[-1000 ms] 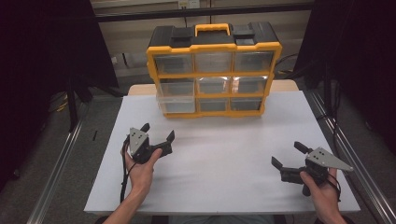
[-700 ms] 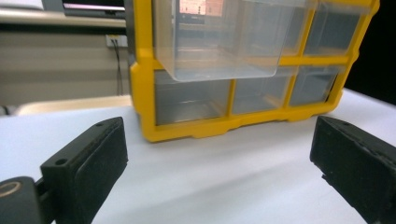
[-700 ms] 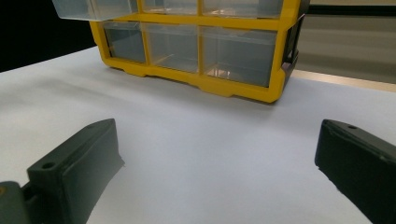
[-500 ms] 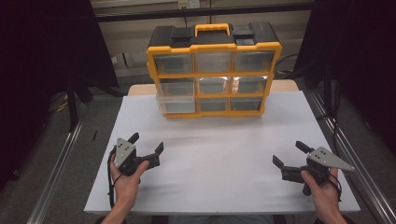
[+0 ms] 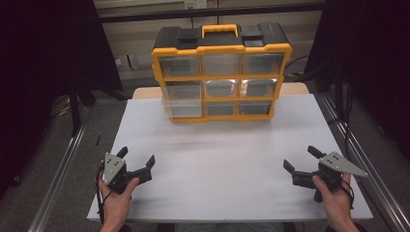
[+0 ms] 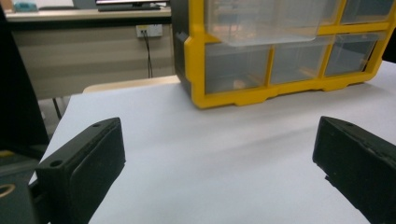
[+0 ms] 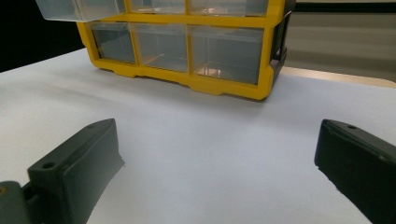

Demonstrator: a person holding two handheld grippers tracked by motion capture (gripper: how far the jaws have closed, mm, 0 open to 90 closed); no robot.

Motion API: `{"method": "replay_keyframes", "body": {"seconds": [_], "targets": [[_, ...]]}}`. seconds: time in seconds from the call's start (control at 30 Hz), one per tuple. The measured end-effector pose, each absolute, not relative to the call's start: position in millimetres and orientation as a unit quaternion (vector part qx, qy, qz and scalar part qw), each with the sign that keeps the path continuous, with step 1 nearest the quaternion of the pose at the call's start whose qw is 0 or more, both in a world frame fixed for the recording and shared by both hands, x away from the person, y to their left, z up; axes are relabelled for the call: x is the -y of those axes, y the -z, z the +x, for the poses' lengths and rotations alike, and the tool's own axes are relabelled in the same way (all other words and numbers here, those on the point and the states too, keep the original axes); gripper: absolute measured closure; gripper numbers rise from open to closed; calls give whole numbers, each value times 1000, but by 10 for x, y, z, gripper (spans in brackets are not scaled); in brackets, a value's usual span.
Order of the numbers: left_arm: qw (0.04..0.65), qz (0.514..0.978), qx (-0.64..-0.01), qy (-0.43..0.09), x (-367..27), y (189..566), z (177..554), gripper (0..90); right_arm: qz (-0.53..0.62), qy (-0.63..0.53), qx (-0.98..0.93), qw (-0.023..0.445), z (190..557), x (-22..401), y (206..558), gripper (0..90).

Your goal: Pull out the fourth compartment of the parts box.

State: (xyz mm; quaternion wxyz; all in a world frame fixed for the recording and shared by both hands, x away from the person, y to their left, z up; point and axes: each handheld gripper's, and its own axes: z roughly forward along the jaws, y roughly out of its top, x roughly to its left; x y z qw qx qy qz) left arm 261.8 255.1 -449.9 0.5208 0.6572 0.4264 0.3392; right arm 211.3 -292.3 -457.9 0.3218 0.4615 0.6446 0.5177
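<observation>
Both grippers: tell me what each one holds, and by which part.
Nothing is held. The left gripper and the right gripper both stand open above the white table, with only bare surface between their jaws.

1. One yellow-and-black organiser case point(image 5: 221, 72) at the counter's point(image 5: 217, 159) far edge.
2. Nine clear drawers point(image 5: 220, 63) in the case, three rows of three.
3. Two hand-held grippers: left hand-held gripper point(image 5: 137, 162), right hand-held gripper point(image 5: 300, 158).
4. One carry handle point(image 5: 220, 29).
</observation>
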Motion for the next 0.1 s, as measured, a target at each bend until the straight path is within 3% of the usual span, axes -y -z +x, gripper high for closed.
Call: {"method": "replay_keyframes", "body": {"seconds": [0.1], "targets": [[513,661,-426,-344,-2555,4508,2604,21,463,-515,-645,323,2115,2936,4583,0]]}}
